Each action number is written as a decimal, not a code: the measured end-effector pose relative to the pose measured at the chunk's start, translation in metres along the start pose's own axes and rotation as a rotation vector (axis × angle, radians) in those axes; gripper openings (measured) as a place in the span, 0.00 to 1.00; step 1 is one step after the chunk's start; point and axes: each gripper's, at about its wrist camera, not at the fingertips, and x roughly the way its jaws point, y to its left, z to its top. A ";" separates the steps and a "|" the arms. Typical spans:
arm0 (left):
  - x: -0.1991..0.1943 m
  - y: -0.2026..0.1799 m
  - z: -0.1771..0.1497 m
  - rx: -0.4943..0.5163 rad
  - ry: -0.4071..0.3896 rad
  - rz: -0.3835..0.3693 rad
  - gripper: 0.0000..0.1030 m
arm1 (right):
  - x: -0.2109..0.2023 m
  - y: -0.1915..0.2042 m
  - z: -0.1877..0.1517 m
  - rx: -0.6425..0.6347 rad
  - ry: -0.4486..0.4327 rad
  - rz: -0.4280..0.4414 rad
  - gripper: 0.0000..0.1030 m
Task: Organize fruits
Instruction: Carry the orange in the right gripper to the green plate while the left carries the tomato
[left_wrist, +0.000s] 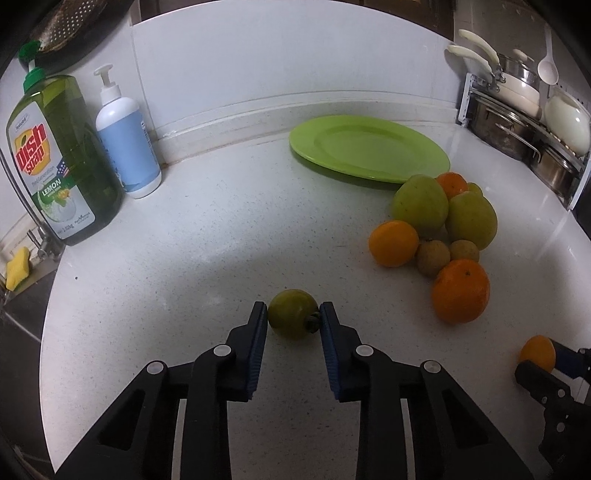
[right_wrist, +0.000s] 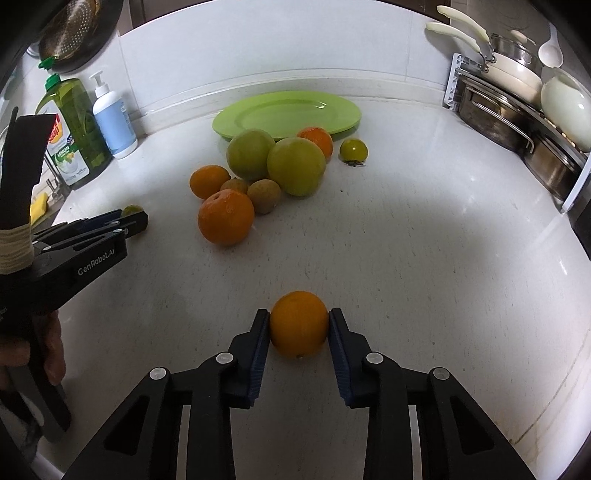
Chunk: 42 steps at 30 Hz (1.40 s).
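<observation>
Countertop (left_wrist: 221, 240): both claws apparently gripping fruit.

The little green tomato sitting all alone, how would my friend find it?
Start at the green plate by the back wall; the fruit pile lies just in front of it. To the right of the pile, apart from it, sits the little green tomato. It is smaller than its round green neighbours, shiny, with a dark stem, and no gripper holds it.
</observation>
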 end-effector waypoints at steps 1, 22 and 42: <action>0.000 0.000 0.000 0.005 -0.002 0.002 0.28 | 0.000 0.000 0.000 -0.003 -0.001 0.000 0.32; -0.053 -0.001 -0.008 -0.038 -0.049 -0.015 0.28 | -0.023 -0.011 0.020 -0.032 -0.094 0.047 0.32; -0.110 -0.025 0.027 -0.069 -0.211 0.015 0.28 | -0.065 -0.033 0.073 -0.099 -0.251 0.153 0.32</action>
